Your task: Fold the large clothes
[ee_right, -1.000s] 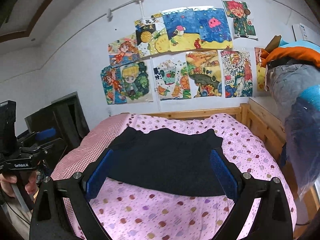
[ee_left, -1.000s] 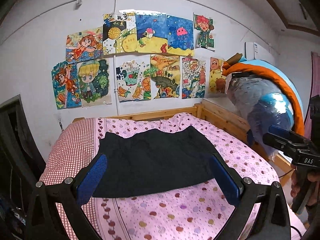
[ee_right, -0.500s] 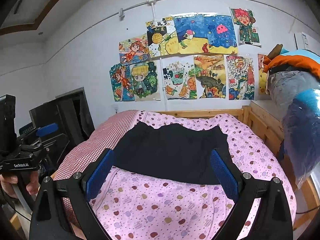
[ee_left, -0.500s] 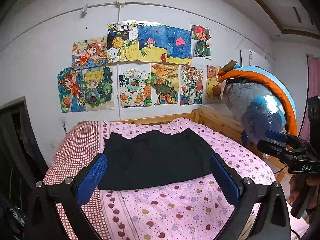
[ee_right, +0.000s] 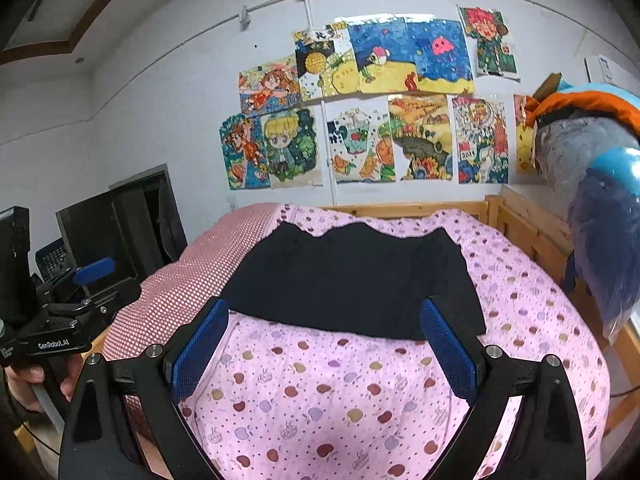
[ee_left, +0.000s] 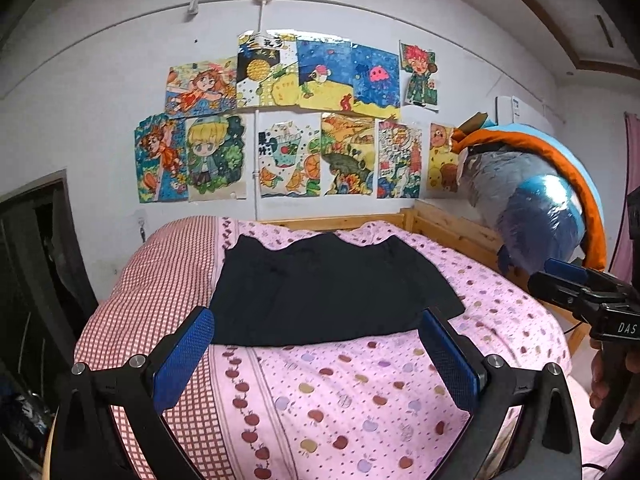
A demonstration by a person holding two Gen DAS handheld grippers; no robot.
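1. Black garment (ee_left: 328,292): lies flat, folded to a rectangle, toward the head end of the bed (ee_left: 360,400).
2. Left tool (ee_left: 316,356), right tool (ee_right: 324,348): fingers apart, empty, held clear above the foot end.
3. Step: between folds, perhaps finished; a further fold means gripping the near hem corners.

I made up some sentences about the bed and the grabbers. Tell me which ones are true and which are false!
1. The black garment lies flat on the pink bedspread. True.
2. The left gripper is squeezing the garment. False: it is open, holds nothing and touches no cloth.
3. The right gripper is open. True.
4. The wall behind the bed is bare. False: colourful drawings cover it.
5. The garment is bright yellow. False: it is black.
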